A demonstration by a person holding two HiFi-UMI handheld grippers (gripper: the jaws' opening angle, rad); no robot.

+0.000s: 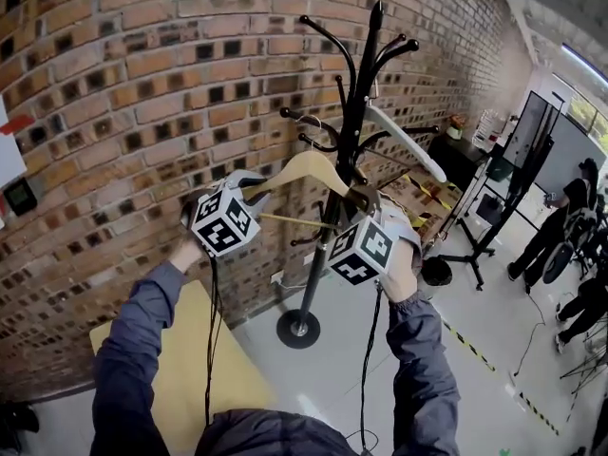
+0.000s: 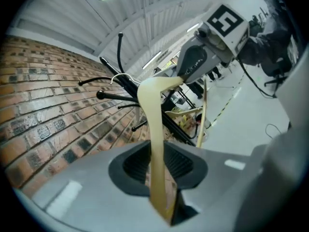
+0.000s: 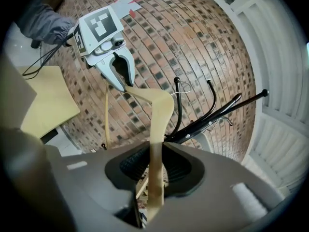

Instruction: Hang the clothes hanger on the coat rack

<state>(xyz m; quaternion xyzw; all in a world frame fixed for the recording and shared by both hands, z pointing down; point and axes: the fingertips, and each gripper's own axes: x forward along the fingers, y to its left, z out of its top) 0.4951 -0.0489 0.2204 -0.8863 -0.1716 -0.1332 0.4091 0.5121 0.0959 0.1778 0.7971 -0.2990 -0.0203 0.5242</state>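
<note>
A pale wooden clothes hanger (image 1: 306, 167) is raised in front of the black coat rack (image 1: 353, 112), close to its middle hooks. My left gripper (image 1: 255, 190) is shut on the hanger's left arm and my right gripper (image 1: 366, 200) on its right arm. In the left gripper view the hanger arm (image 2: 153, 110) runs from between my jaws (image 2: 158, 166) to the right gripper (image 2: 186, 74), beside the rack's arms (image 2: 125, 96). In the right gripper view the other arm (image 3: 159, 115) passes through my jaws (image 3: 155, 166) toward the left gripper (image 3: 123, 83), with the rack (image 3: 217, 112) just behind.
A brick wall (image 1: 114, 103) stands right behind the rack, whose round base (image 1: 298, 329) sits on the grey floor. A white hanger (image 1: 408, 145) hangs on the rack's right side. A yellow tabletop (image 1: 185, 369) lies at lower left. People and tripods (image 1: 560, 236) are at the far right.
</note>
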